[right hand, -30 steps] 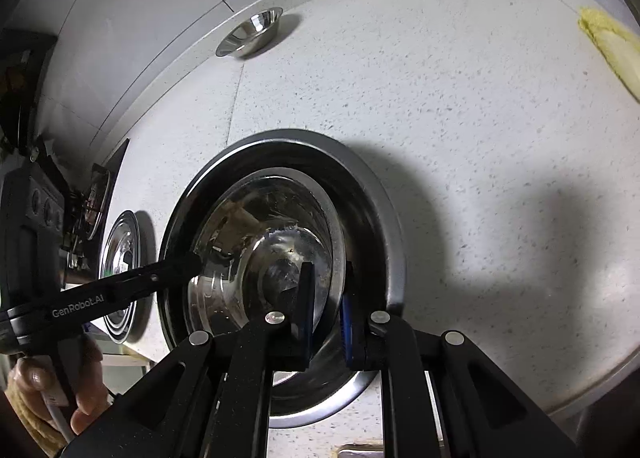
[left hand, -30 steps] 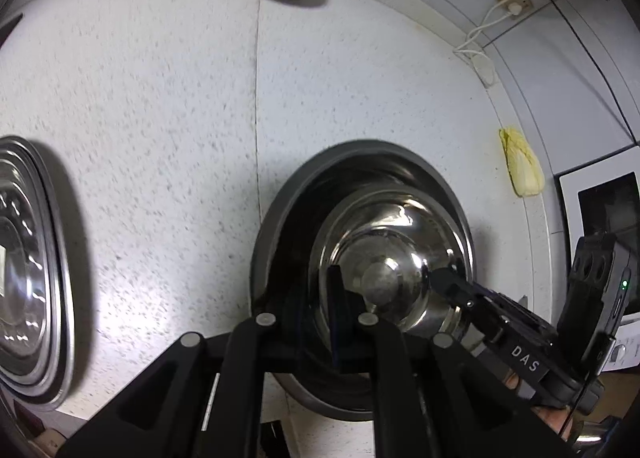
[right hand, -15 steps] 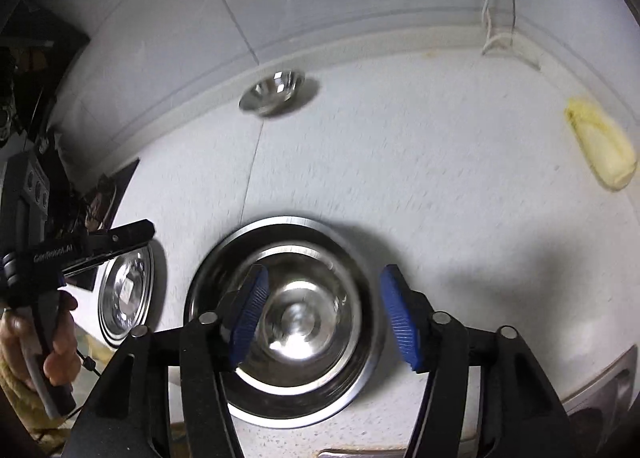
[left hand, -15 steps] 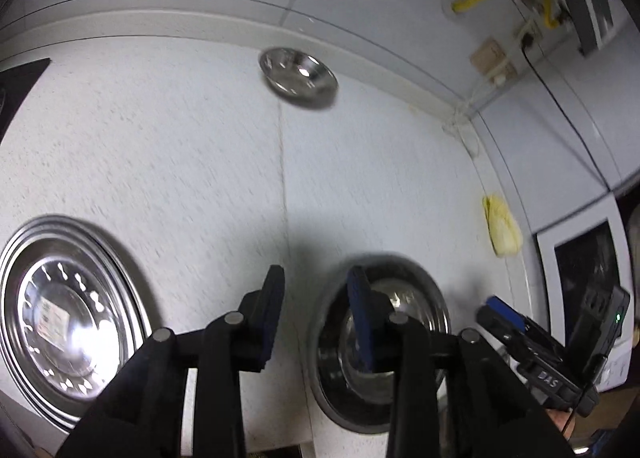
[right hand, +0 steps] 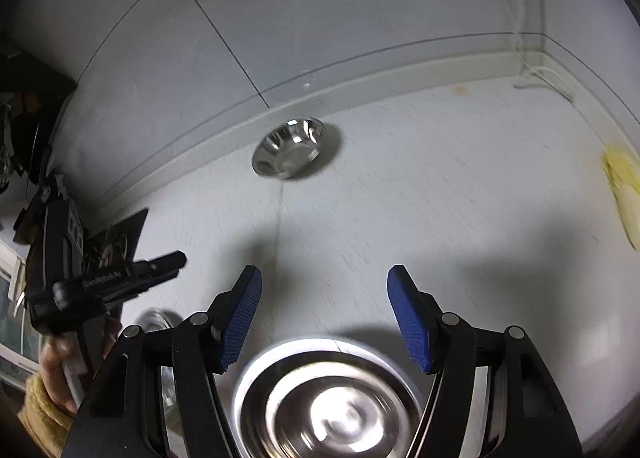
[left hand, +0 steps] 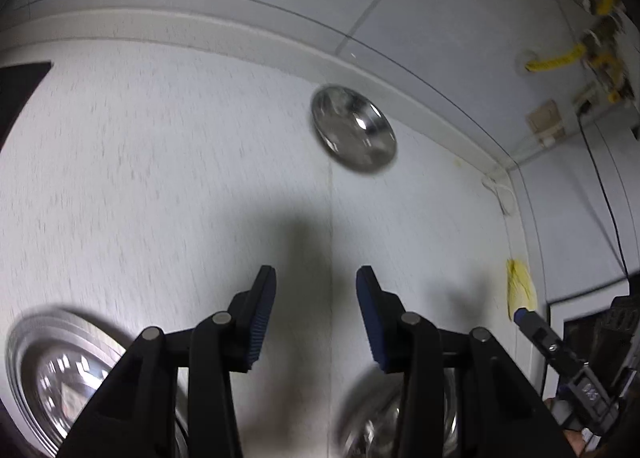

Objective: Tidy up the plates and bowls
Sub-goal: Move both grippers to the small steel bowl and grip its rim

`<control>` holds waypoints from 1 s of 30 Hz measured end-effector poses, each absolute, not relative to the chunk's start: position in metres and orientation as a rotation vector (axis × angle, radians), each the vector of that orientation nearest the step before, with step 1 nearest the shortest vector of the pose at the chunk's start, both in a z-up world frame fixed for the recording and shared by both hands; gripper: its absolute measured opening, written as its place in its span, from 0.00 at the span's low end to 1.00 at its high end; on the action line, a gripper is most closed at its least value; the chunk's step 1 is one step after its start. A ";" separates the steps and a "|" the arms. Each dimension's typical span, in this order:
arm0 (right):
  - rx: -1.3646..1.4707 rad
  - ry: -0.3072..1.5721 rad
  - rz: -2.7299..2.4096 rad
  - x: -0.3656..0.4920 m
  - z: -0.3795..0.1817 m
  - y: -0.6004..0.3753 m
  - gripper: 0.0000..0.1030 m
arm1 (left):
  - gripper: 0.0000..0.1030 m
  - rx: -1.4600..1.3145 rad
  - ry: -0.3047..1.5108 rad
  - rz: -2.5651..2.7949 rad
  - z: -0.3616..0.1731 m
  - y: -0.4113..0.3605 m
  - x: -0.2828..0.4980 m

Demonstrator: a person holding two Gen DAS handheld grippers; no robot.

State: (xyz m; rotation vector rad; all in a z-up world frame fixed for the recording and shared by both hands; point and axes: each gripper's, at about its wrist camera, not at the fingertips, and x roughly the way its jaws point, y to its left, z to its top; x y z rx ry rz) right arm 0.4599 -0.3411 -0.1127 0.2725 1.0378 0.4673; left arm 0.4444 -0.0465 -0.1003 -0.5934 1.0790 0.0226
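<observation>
A small steel bowl (left hand: 354, 131) sits at the back of the white counter near the wall; it also shows in the right wrist view (right hand: 289, 148). Nested steel bowls (right hand: 328, 402) lie on the counter at the near edge, below my right gripper (right hand: 324, 314), and show blurred in the left wrist view (left hand: 372, 422). A stack of steel plates (left hand: 52, 378) lies at the near left. My left gripper (left hand: 316, 314) is open and empty above the counter. My right gripper is open and empty, lifted above the nested bowls.
A yellow cloth (left hand: 520, 290) lies by the right wall; it also shows in the right wrist view (right hand: 624, 185). Wall sockets and a white cable (right hand: 520, 17) are at the back right corner. A dark appliance (left hand: 592, 322) stands at the far right.
Both grippers let go of the nested bowls, opened wide and rose and pulled back. The views now tilt up toward the back wall and the small bowl.
</observation>
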 end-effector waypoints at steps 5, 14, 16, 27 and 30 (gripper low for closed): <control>0.311 1.054 0.474 0.520 -0.112 -0.296 0.59 | 0.39 -0.626 1.059 0.044 -0.111 -0.018 0.499; 0.287 1.156 0.404 0.620 -0.169 -0.238 0.59 | 0.39 -0.734 1.069 0.062 -0.166 0.013 0.585; 0.297 1.176 0.393 0.635 -0.181 -0.234 0.59 | 0.39 -0.733 1.074 0.069 -0.174 0.014 0.595; 0.312 1.225 0.395 0.670 -0.230 -0.212 0.44 | 0.36 -0.757 1.086 0.048 -0.207 0.007 0.639; 0.284 1.257 0.410 0.674 -0.237 -0.203 0.16 | 0.13 -0.777 1.099 0.012 -0.213 0.003 0.649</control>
